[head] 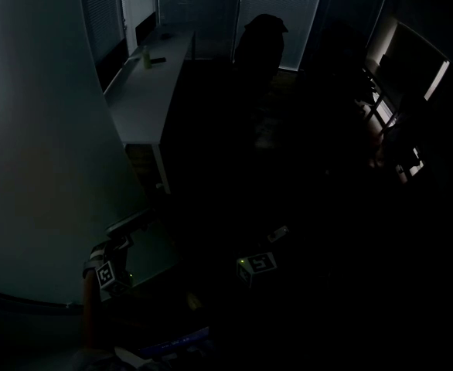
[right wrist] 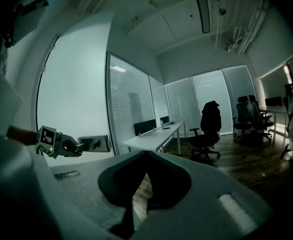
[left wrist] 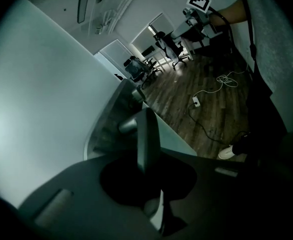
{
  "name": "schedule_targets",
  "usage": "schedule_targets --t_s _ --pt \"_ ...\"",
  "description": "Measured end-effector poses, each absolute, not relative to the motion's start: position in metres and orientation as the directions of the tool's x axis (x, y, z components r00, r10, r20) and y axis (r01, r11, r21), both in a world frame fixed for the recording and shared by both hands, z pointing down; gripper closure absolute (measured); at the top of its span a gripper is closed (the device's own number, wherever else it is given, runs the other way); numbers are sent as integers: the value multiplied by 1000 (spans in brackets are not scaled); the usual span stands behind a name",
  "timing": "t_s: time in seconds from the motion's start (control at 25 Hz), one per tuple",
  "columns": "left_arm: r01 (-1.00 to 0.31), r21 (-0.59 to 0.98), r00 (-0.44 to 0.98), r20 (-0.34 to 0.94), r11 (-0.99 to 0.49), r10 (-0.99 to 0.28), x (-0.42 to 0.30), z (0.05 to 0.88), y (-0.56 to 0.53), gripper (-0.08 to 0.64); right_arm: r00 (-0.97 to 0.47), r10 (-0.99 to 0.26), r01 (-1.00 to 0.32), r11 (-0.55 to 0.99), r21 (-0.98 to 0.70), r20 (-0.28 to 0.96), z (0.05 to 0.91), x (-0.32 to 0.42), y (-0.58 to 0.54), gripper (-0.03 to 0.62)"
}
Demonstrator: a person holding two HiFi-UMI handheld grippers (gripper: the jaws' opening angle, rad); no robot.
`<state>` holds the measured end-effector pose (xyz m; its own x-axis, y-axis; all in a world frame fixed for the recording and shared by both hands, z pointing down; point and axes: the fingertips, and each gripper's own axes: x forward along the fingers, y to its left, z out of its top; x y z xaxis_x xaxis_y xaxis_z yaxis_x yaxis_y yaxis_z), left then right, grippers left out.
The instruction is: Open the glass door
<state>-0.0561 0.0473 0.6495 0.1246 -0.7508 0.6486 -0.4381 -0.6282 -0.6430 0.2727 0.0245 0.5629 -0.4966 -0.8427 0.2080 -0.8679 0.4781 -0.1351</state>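
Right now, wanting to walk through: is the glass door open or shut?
Looks open: the glass door shows its free edge standing clear, wooden floor beyond it.

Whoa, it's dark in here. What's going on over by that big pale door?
A person is working a frosted glass door with a gripper in each hand. The left hand-held gripper is closed on the flat grey metal door handle. The right hand-held gripper is off to the side, jaws together, holding nothing. The door seems ajar, though the dim light makes that hard to judge.
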Motion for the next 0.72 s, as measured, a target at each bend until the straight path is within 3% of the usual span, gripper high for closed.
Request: schedule_targets --t_s 0.72 --pt "-391 -647 147 658 -654 -739 -35 649 95 520 -524 -826 -852 505 -140 209 556 279 61 591"
